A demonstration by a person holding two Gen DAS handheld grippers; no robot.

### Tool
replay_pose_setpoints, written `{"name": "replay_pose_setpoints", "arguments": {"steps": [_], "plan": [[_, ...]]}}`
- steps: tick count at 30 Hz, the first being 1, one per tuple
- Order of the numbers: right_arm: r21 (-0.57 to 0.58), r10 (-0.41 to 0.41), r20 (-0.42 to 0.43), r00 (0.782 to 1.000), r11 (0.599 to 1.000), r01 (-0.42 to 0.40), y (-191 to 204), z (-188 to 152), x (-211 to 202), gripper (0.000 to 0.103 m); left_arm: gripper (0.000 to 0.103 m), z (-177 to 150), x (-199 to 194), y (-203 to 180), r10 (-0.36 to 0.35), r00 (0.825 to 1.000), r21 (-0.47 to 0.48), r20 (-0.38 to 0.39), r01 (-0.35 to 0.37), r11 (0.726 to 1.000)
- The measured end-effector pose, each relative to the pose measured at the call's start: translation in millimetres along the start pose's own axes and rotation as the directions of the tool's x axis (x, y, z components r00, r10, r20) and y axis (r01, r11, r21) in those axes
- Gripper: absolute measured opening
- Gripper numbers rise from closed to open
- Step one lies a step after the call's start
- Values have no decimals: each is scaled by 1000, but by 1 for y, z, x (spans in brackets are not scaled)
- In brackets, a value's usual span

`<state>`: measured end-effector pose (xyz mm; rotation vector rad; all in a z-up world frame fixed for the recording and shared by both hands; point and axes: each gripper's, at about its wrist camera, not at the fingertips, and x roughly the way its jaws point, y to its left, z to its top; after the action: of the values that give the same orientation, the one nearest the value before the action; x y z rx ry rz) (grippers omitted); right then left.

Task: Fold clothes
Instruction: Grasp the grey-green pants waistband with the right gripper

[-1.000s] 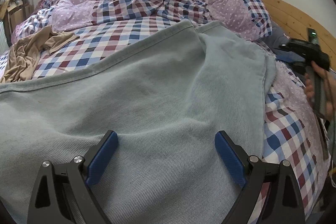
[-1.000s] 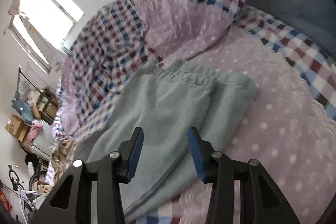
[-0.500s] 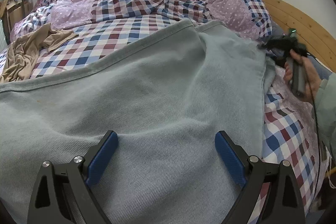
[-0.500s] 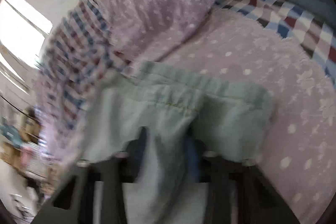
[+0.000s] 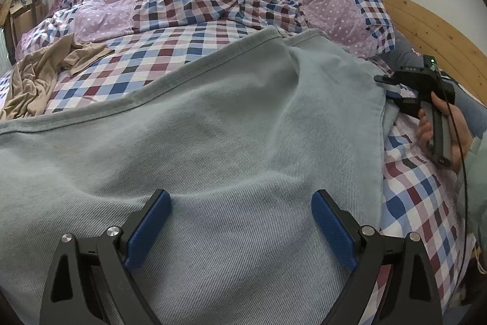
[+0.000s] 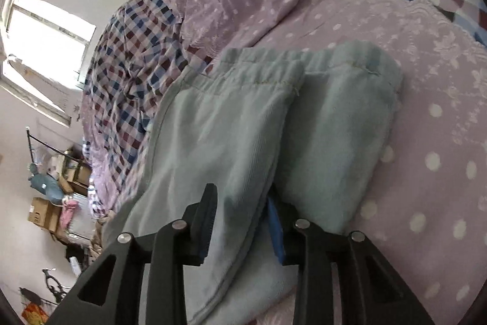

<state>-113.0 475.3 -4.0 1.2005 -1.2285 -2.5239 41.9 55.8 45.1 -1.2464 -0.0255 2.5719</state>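
Leftmost, a crumpled beige garment (image 5: 39, 75) lies on the checked bedsheet (image 5: 146, 57), well apart from the pale blue-green trousers (image 5: 213, 136) spread across the bed. Bare sheet shows beyond their long seamed edge. Over the cloth the left gripper (image 5: 240, 221) hovers with fingers wide apart, holding nothing. At the right edge by the waistband (image 6: 274, 66), the right gripper (image 6: 242, 221) straddles a raised fold, fingers partly closed on it, lilac dotted bedding (image 6: 426, 127) alongside.

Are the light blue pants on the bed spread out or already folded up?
Mostly spread out: the pants lie flat and wide across the bed. One layer overlaps another by the waistband, so folded lengthwise at most.
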Motion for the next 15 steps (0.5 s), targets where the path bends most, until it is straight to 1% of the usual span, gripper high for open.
{"name": "replay_pose_setpoints", "arguments": {"steps": [3,5,6,7,9,11,14,15], "plan": [[-3,-30,11,999,1000,30,6,15,8,35,95,0,0,0,6,1000,3,-1,-6,1000],[-21,-75,13,997,997,76,11,26,11,33,95,1,1,0,5,1000,2,-3,-5,1000],[-32,-101,15,995,994,101,13,30,12,28,95,1,1,1,4,1000,1,-3,-4,1000],[-52,-133,23,991,990,134,17,34,12,11,95,2,1,1,2,1000,1,-5,-2,1000],[-114,-169,80,982,978,177,30,35,-4,10,95,2,1,2,0,1000,-3,-7,0,1000],[-136,-184,163,969,969,207,38,33,-29,8,95,3,-1,2,0,1000,-7,-8,0,1000],[-116,-234,258,937,956,271,38,27,-68,8,95,5,-5,3,0,1000,-19,-5,0,1000],[-108,-246,258,934,954,281,31,24,-73,8,95,6,-5,5,-5,1000,-27,-5,5,1000]]}}
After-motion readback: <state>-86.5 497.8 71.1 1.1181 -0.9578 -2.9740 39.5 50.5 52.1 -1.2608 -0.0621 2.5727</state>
